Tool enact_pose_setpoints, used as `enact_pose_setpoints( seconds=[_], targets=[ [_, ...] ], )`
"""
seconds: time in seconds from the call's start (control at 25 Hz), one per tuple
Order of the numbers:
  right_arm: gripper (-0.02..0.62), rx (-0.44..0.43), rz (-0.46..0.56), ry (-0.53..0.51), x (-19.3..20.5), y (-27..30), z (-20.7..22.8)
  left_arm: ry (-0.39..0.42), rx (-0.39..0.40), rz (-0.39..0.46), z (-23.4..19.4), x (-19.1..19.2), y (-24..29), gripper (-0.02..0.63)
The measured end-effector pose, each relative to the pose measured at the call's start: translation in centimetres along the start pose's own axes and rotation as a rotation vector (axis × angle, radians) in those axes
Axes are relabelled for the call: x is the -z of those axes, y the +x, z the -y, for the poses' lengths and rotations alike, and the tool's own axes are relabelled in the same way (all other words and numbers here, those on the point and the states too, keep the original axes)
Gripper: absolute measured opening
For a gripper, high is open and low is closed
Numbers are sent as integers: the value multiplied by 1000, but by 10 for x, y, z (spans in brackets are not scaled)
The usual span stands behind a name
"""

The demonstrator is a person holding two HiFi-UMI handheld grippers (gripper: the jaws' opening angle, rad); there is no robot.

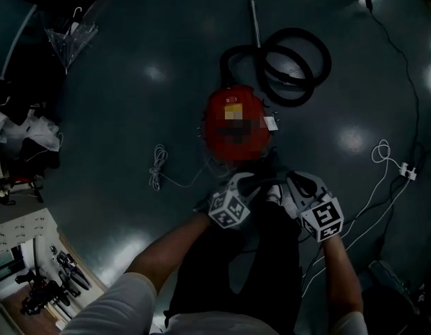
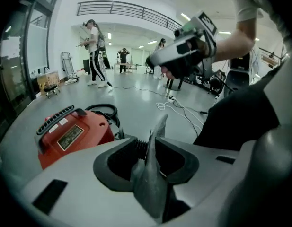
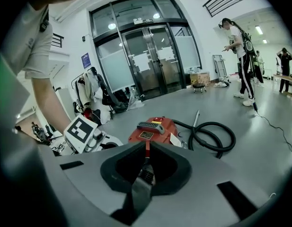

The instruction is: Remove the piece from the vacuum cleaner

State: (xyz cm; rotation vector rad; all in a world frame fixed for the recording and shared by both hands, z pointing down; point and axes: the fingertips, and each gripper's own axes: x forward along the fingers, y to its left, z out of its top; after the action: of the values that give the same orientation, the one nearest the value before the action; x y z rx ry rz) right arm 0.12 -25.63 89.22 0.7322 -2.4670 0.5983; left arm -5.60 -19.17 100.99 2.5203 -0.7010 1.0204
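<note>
The vacuum (image 1: 216, 117) sits on the floor (image 1: 131, 103) straight ahead of the person. Its hose (image 1: 295, 65) lies coiled just beyond it, with the wand (image 1: 255, 19) pointing away. Neither gripper touches any of it; both hang short of the red body, over the person's legs.

The left gripper (image 2: 155, 129) has its jaws slightly parted with nothing between them. The right gripper (image 3: 146, 169) has its jaws pressed together, also empty. So no grasp has been made, and the piece is still on the machine. Which piece is meant cannot be told from here; the hose, where it meets the far side of the body, looks the likeliest.

The risks lie mostly in the pull:
- The floor looks smooth, so tugging with one gripper could drag or tip the vacuum instead of freeing the part. The other gripper probably needs to brace the body or the handle (image 3: 150, 125).
- The left jaws open only narrowly and may slip off a thick cuff.
- The right jaws must release before they can take anything.
- A white cord (image 1: 158, 167) and more cable (image 1: 383, 152) lie near the feet and could snag a shifting machine.
</note>
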Motion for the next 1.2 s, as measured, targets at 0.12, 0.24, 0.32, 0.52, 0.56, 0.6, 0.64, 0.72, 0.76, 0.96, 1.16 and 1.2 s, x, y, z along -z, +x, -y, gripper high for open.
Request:
enact_pose_setpoints(
  seconds=[0.12, 0.24, 0.32, 0.52, 0.56, 0.6, 0.64, 0.72, 0.76, 0.96, 1.16, 1.2],
  targets=[
    [17, -7, 1, -3, 5, 5, 2, 37, 9, -55, 2, 22, 20, 114],
    [17, -8, 10, -7, 5, 3, 3, 59, 10, -103, 4, 40, 34, 114],
    [17, -7, 14, -5, 5, -1, 3, 68, 9, -131, 6, 49, 43, 114],
    [17, -32, 24, 6, 7, -9, -2, 101, -25, -170, 4, 56, 55, 63],
    [17, -28, 16, 11, 8, -12, -2, 97, -22, -171, 6, 57, 55, 47],
    [17, -22, 6, 18, 9, -14, -3, 98, -15, -172, 8, 56, 54, 38],
    [17, -18, -1, 23, 10, -17, -3, 103, -5, -172, 11, 56, 54, 34],
    [17, -18, -6, 26, 11, -20, -6, 115, 9, -177, 14, 55, 54, 31],
    [17, -20, -5, 27, 12, -21, -8, 118, 15, -181, 16, 56, 55, 31],
    [17, -22, -2, 40, 6, -31, -15, 150, 75, -187, 39, 55, 50, 29],
    [17, -16, 8, 47, -11, -46, -30, 109, 94, -176, 56, 41, 22, 29],
    [17, -9, 13, 61, -19, -52, -36, 106, 94, -173, 59, 35, 11, 29]
  ],
)
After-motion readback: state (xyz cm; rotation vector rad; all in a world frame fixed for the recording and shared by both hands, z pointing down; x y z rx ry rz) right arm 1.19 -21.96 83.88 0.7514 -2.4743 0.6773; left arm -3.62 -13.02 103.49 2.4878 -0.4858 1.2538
